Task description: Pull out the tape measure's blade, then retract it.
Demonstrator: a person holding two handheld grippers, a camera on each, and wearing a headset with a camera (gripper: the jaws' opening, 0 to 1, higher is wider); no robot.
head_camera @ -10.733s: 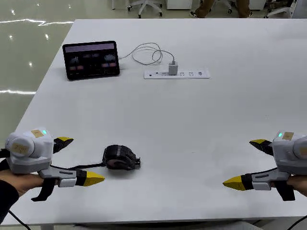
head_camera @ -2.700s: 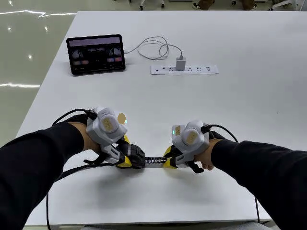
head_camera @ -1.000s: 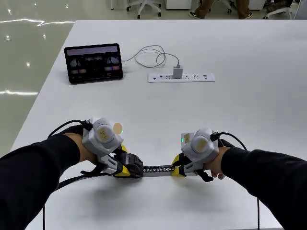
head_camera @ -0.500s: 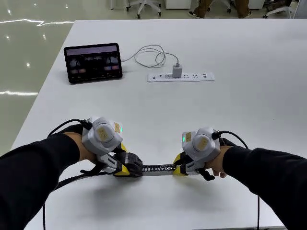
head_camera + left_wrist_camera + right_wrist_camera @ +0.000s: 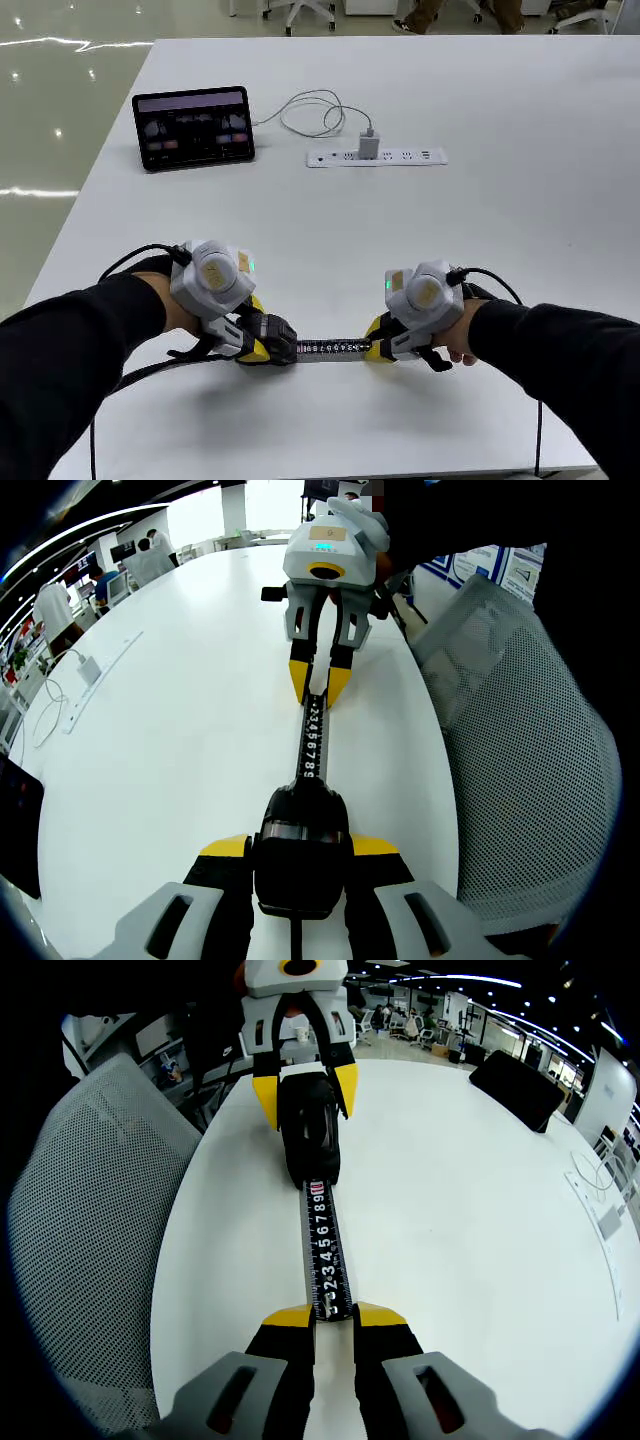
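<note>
Progress, lower centre of the head view, on the white surface [image 5: 420, 230]: left hand-held gripper [image 5: 258, 349] clamped on the black tape measure [image 5: 278, 338]; short numbered length of blade [image 5: 330, 349] drawn out rightward; right hand-held gripper [image 5: 374, 351] pinched on the blade's tip. Pull-out judged partly done, retraction not yet begun

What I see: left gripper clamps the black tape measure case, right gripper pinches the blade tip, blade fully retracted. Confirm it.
Wrong on the blade only. The right gripper view shows the dark numbered blade pulled out, not retracted, spanning from the black tape measure case to the right gripper, whose jaws pinch its tip. The left gripper does clamp the case.
</note>
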